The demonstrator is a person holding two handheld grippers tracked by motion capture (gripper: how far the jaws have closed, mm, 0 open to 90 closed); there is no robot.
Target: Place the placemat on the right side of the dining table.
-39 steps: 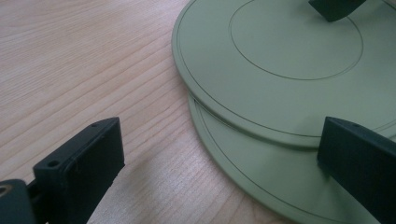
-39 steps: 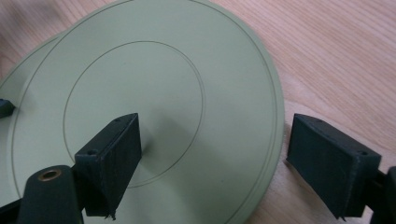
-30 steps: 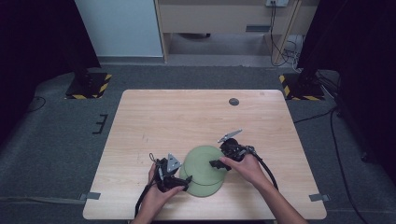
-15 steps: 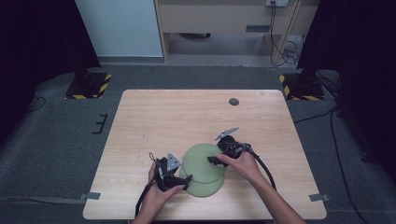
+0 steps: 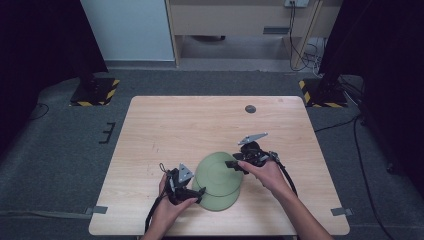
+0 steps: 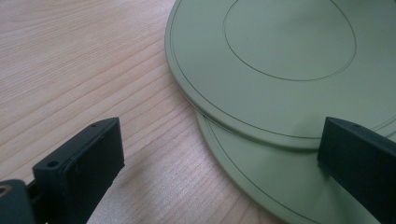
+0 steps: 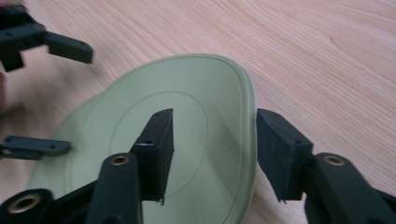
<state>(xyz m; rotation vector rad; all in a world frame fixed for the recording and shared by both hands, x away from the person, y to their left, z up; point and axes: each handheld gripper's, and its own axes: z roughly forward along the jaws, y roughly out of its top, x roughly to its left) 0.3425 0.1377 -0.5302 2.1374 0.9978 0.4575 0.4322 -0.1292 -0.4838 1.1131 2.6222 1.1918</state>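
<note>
Nearest the person, the left hand-held gripper [image 5: 189, 189] stands spread at the near-left edge of the two stacked green plates [image 5: 218, 180], pinching nothing. The right hand-held gripper [image 5: 234, 163] has just been closing; one jaw lies over the upper plate [image 7: 187, 126], the other outside its rim, not yet pressing. A lift of that plate looks imminent. Count: two plates, offset, near the front of the table [image 5: 200, 125]; two grippers; one dark round thing [image 5: 250, 108] at the far edge.
</note>
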